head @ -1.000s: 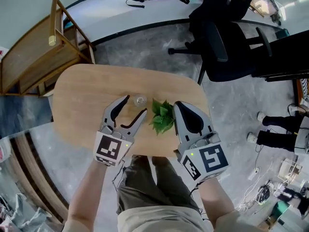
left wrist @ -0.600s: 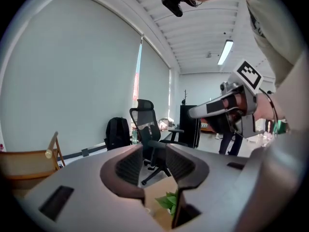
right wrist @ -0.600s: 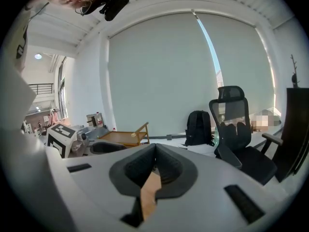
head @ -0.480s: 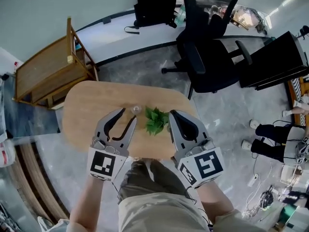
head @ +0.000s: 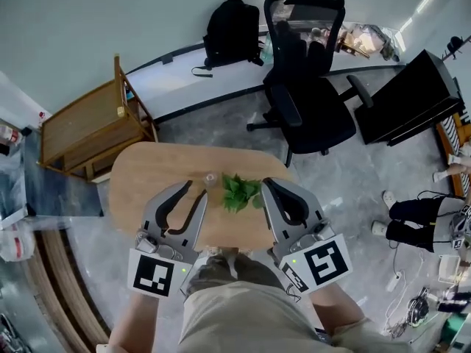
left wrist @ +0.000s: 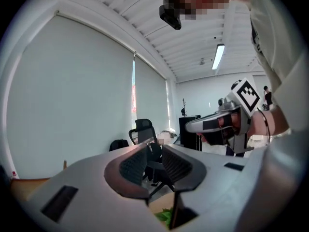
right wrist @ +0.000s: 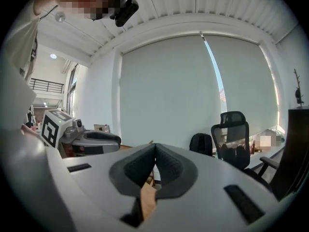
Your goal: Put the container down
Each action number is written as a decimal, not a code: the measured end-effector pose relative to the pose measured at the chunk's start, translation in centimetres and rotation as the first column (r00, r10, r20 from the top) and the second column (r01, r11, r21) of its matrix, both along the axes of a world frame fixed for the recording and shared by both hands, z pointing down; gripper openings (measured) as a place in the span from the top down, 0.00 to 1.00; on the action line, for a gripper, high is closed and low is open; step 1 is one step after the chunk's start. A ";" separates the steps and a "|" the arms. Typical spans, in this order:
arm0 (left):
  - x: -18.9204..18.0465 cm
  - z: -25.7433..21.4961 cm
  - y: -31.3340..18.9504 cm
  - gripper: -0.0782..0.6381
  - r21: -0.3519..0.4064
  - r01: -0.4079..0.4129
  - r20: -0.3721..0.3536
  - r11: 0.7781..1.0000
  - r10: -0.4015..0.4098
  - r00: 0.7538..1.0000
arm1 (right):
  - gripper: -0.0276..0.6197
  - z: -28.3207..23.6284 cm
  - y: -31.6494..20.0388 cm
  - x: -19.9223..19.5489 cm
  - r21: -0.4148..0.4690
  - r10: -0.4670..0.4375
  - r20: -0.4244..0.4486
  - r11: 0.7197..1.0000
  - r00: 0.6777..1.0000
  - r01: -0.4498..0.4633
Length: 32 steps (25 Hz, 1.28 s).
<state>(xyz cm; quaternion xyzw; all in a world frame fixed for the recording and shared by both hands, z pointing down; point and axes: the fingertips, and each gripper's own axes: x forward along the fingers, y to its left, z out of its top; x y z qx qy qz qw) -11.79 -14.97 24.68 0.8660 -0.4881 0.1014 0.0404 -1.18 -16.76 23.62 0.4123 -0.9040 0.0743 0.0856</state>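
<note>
A small clear container [head: 211, 177] stands on the round wooden table [head: 147, 182], next to a bunch of green leaves [head: 239, 192]. My left gripper [head: 197, 190] hovers just short of the container and to its left. Its jaws are closing with a narrow gap and nothing between them. In the left gripper view the left gripper [left wrist: 153, 151] points up over the table, and a bit of the leaves [left wrist: 165, 216] shows below it. My right gripper [head: 266, 184] hangs right of the leaves, empty, with its pads together; the right gripper [right wrist: 155, 146] looks across the room.
A wooden rack [head: 88, 134] stands at the table's far left. A black office chair [head: 305, 101] stands beyond the table, a black backpack [head: 232, 31] against the wall, and a black cabinet [head: 412, 98] at the right. A person's legs [head: 412, 212] show at the right edge.
The left gripper's jaws have narrowed from wide open. Both grippers have drawn back from the container and leaves, and the head view has lifted, so the table looks smaller.
</note>
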 end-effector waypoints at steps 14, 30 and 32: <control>0.8 -6.8 4.4 0.84 0.108 0.022 0.042 0.994 -0.026 0.999 | 0.96 -5.1 3.7 1.5 0.064 -0.046 -0.016 0.997 0.999 0.047; 1.0 -8.7 4.3 0.88 0.146 0.037 0.081 0.989 -0.050 0.996 | 0.96 -10.0 4.6 1.6 0.192 -0.072 -0.029 0.979 0.997 0.076; 0.8 -8.7 4.2 0.88 0.139 0.037 0.077 0.990 -0.048 0.996 | 0.96 -10.0 4.5 1.3 0.195 -0.079 -0.034 0.977 0.996 0.084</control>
